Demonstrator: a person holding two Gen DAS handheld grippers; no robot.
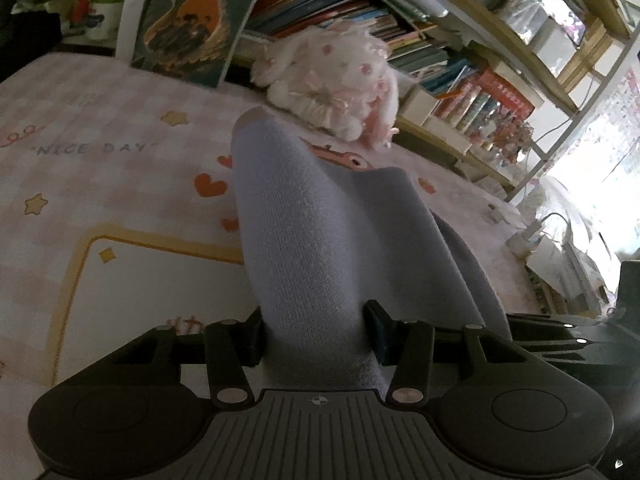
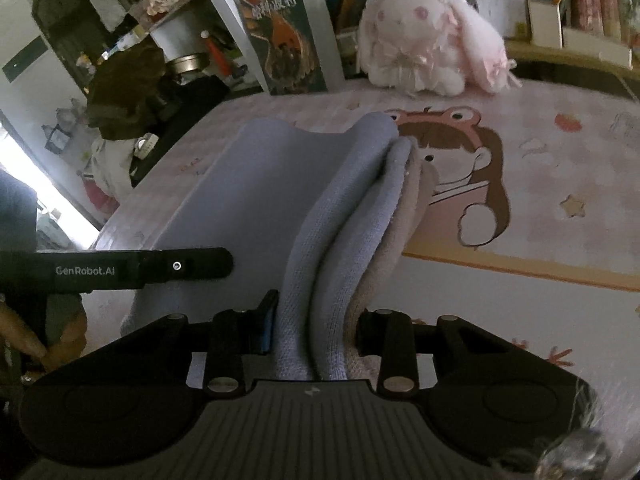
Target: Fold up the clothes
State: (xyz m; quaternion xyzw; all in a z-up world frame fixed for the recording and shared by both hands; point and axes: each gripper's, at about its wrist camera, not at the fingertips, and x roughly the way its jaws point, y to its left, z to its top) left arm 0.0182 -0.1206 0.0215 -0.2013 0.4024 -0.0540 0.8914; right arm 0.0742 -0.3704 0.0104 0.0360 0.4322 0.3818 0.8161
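Both claws grip the same pale blue knit garment (image 1: 320,240). Left claw (image 1: 316,336) has its two fingers pressed against a thick bunch of the cloth, which runs from between them up toward 12 o'clock and drapes down to the counter (image 1: 100,128), a surface covered by a pink checked mat printed with hearts, stars and "NICE DAY". Right claw (image 2: 316,328) is likewise closed on several stacked folds of the garment, whose layered edges show at 1 o'clock, a paler lining among them.

Only the right wrist view shows the other tool's black bar (image 2: 120,268) marked "GenRobot.AI" at 9 o'clock, lying across the cloth, and the cartoon girl in a frog hat (image 2: 460,160) printed on the mat at 2 o'clock. Only the left view shows the bright window side at 3 o'clock. A white and pink plush rabbit (image 2: 424,36) and a standing book (image 2: 284,40) sit at 12 o'clock before the bookshelves (image 1: 440,52).
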